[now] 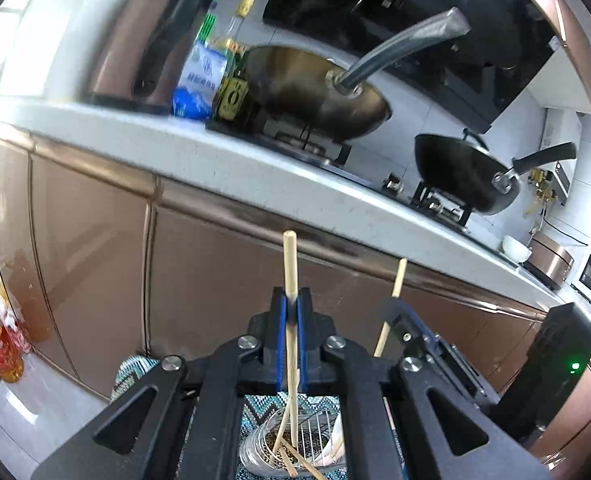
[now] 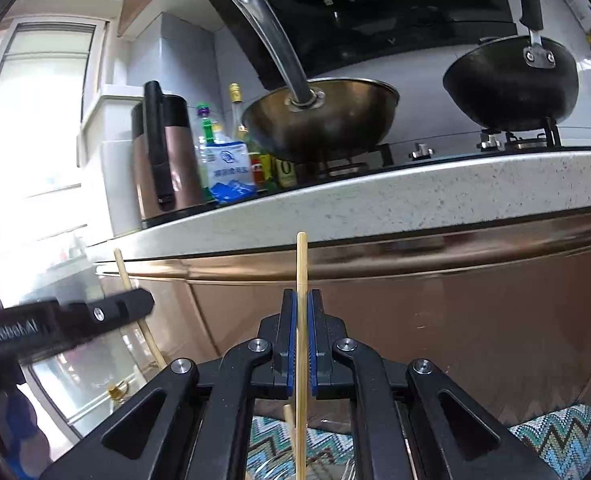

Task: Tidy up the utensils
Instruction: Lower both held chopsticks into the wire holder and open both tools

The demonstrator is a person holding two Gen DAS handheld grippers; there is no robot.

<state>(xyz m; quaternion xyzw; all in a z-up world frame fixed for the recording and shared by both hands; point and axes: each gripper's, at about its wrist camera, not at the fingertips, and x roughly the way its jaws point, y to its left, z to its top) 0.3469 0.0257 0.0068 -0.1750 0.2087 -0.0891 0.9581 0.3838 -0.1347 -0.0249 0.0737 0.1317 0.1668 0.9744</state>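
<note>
Both claws clamp one chopstick each: left claw [image 1: 291, 304] pinches its chopstick [image 1: 290, 264] near the upper end, right claw [image 2: 302, 300] grips the other chopstick [image 2: 302, 260] likewise. Each stick stands upright between blue pads, lower ends hanging over a wire rack [image 1: 311, 432] on a zigzag mat [image 2: 563, 436], likely lifted clear for sorting. More chopsticks lie in that rack

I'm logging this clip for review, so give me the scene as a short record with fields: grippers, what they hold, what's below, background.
left gripper: shut on a chopstick, held upright
right gripper: shut on a second chopstick, held upright
below: wire basket with more chopsticks, on a zigzag mat
background: counter, steel wok, black wok
</note>
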